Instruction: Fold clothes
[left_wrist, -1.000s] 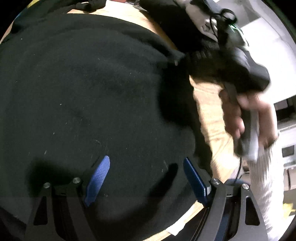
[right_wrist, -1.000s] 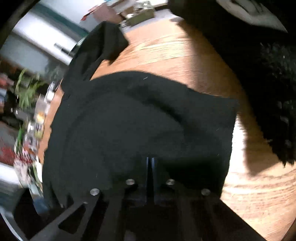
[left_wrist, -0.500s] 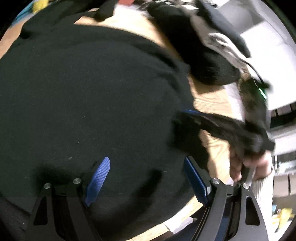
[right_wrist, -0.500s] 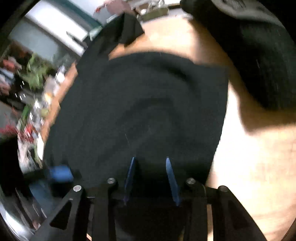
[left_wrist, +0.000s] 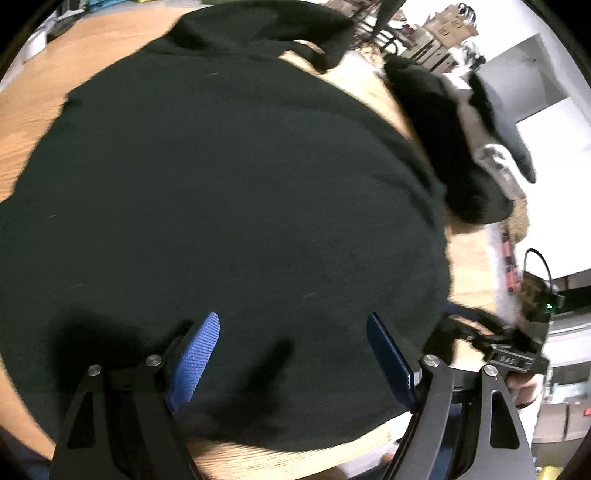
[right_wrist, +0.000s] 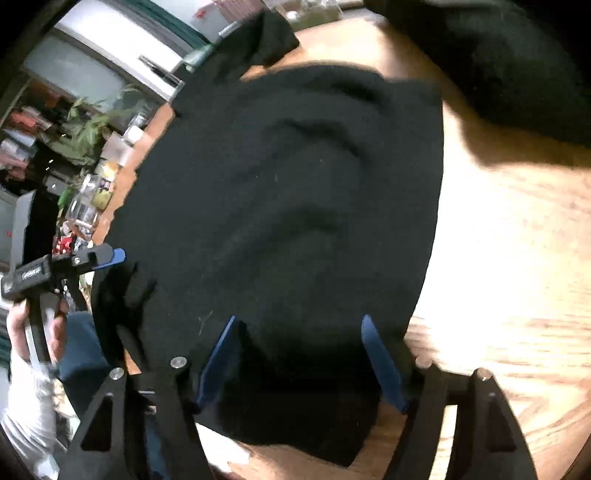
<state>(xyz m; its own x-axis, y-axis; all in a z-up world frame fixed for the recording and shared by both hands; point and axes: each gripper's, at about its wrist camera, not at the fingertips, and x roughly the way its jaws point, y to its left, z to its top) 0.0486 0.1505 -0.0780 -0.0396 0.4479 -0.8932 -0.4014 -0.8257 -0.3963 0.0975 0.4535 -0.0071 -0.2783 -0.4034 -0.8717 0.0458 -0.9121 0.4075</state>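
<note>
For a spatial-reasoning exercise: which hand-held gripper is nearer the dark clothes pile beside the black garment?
Right. The right hand-held gripper is over the black garment edge facing the pile; the left hand-held gripper is at its opposite side.

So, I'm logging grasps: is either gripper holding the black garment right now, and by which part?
Nothing is held. The left gripper and right gripper are both open above the black garment, which lies flat on the table.

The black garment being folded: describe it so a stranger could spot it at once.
On the wooden table, it is the wide, flat black garment spread beneath both sets of open jaws. Unlike the heaped dark clothes at the far edge, it lies flat.
</note>
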